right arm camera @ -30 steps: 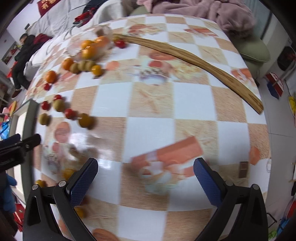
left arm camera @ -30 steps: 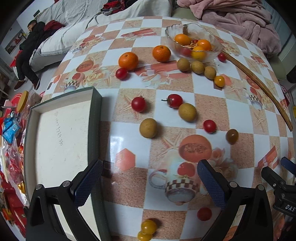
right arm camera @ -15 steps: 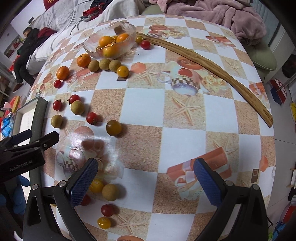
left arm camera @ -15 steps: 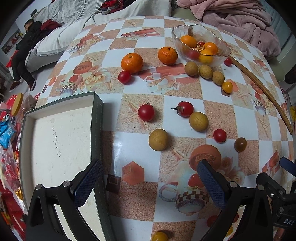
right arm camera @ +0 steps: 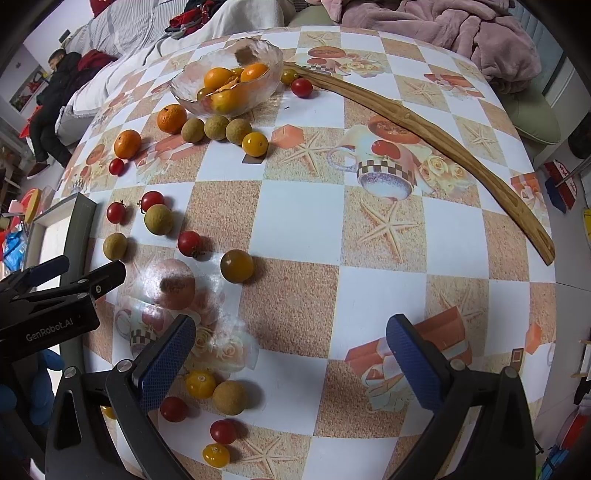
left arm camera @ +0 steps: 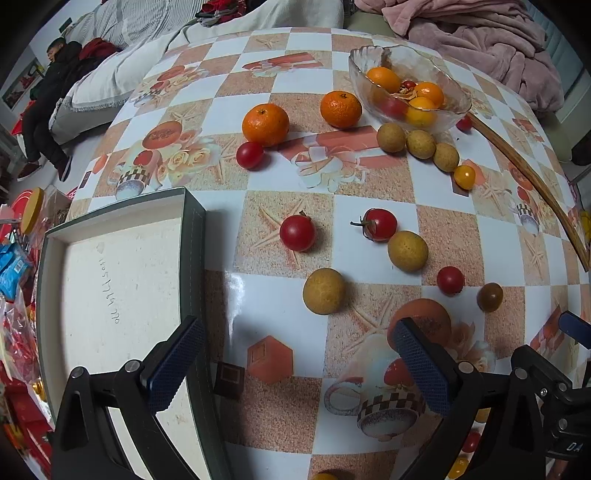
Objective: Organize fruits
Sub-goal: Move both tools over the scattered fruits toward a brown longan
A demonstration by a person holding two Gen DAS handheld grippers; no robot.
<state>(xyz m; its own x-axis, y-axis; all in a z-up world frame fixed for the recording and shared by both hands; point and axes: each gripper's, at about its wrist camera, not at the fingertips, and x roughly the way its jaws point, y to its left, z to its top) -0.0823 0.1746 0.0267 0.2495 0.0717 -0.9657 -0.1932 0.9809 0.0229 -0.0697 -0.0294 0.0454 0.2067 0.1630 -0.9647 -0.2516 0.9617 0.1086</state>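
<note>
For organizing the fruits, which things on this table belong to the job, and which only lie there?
Belong to the job:
glass bowl
mandarins
cherry tomatoes
longans
box lid tray

Only lying there:
wooden stick
pink blanket
snack bags

Glossy tablecloth; clear textured glass bowl; matt wooden stick

Even, soft indoor light falls across the glossy tablecloth, with white glare patches near the left gripper and beside the right gripper. Fruit casts short, faint shadows. Both frames are sharp at centre; fisheye distortion bows the table edge and the wooden stick, and dark vignetting fills the corners
</note>
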